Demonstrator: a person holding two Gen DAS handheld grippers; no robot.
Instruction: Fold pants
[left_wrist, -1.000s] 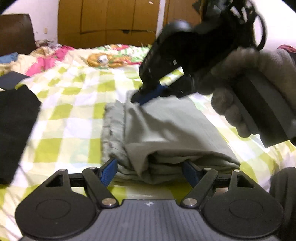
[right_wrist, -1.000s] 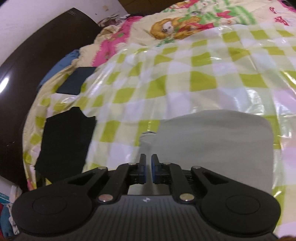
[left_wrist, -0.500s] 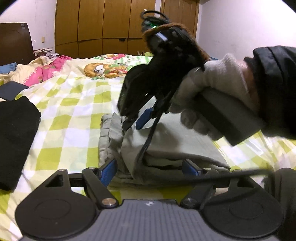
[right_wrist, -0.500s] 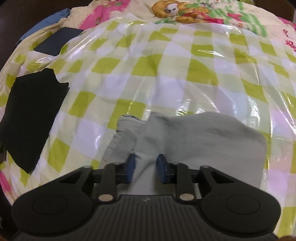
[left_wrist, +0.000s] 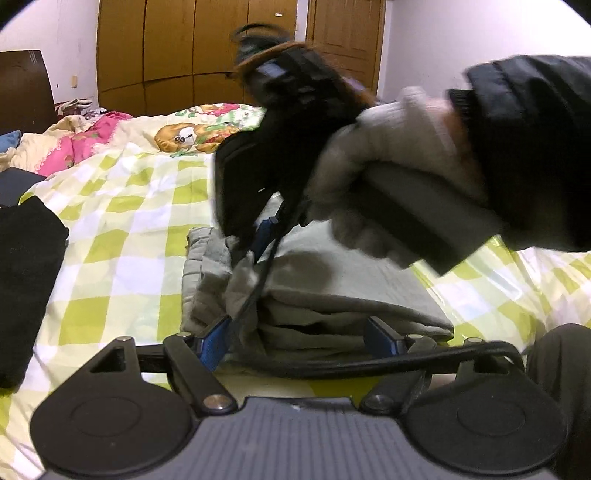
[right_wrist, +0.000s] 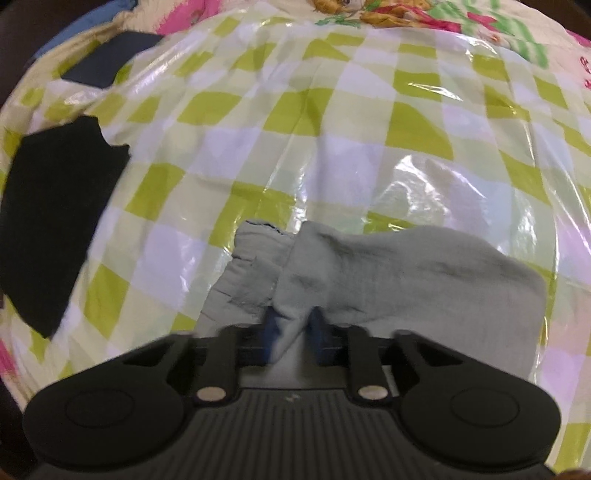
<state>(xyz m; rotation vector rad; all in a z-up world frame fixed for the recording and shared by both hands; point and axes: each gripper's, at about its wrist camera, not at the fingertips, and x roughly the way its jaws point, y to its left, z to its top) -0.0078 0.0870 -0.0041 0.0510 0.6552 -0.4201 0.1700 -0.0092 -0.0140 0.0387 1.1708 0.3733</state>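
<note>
On the bed: grey pants (left_wrist: 332, 280) are lying folded in a thick bundle on the checked cover (left_wrist: 122, 221), long axis running near to far.
Left gripper (left_wrist: 299, 338): fingers are standing released, straddling the near end.
Right gripper (right_wrist: 293, 328): nearer the top layer, fingers are pinching a ridge of cloth.
Writing: none readable.

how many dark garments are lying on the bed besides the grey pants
2: a black garment at the left edge of the checked bedcover, and a dark navy one farther back near the pillows. More may lie out of view.
</note>
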